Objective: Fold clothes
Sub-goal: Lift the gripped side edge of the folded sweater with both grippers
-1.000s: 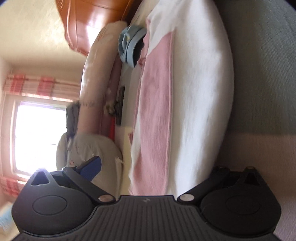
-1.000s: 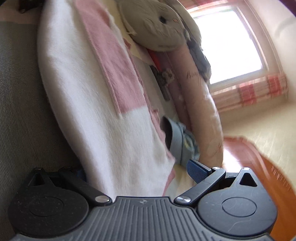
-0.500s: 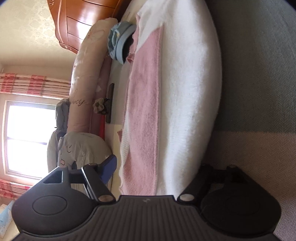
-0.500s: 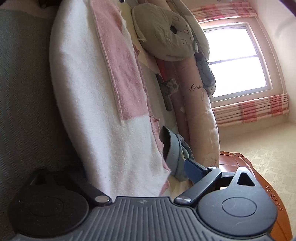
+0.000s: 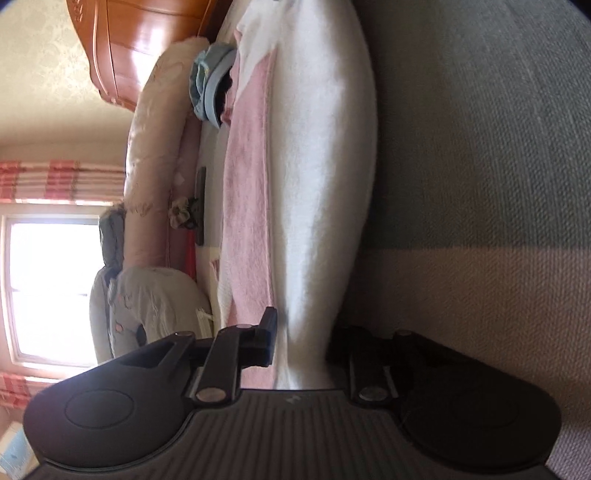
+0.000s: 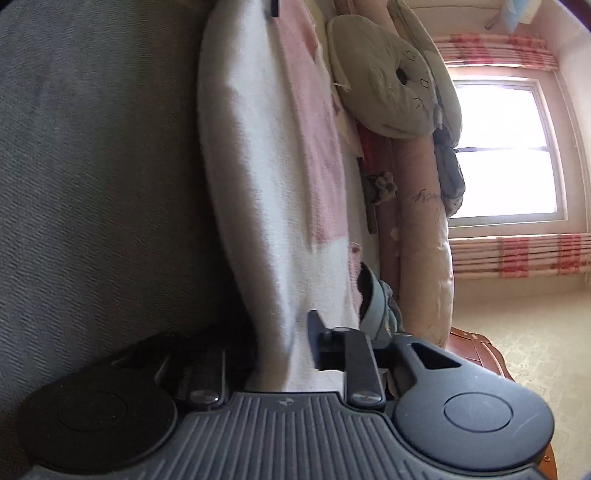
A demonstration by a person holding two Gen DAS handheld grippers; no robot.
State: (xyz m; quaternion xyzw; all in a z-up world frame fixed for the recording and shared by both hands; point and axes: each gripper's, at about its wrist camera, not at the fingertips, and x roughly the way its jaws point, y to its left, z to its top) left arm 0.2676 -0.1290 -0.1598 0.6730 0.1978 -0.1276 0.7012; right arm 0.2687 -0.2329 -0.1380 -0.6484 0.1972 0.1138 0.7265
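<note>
A white and pink knitted garment (image 5: 317, 166) lies as a long folded band on the grey and pink bedspread (image 5: 480, 147). My left gripper (image 5: 304, 343) is turned on its side, with both fingers closed on one end of the garment's thick white fold. At the other end, my right gripper (image 6: 279, 350) is also on its side and shut on the same garment (image 6: 251, 166). The lower finger of each gripper is in shadow under the cloth. A dark finger tip (image 6: 274, 8) shows at the far end in the right wrist view.
A blue cap (image 5: 210, 88) lies beside the garment, close to my right gripper. A long pink bolster (image 5: 155, 140), a grey plush cushion (image 6: 388, 85) and a wooden headboard (image 5: 140, 48) stand behind it. A bright window (image 6: 506, 151) fills the far wall.
Both grippers went from wide open around the garment's edge to shut on it. Both cameras moved closer along the fold.
</note>
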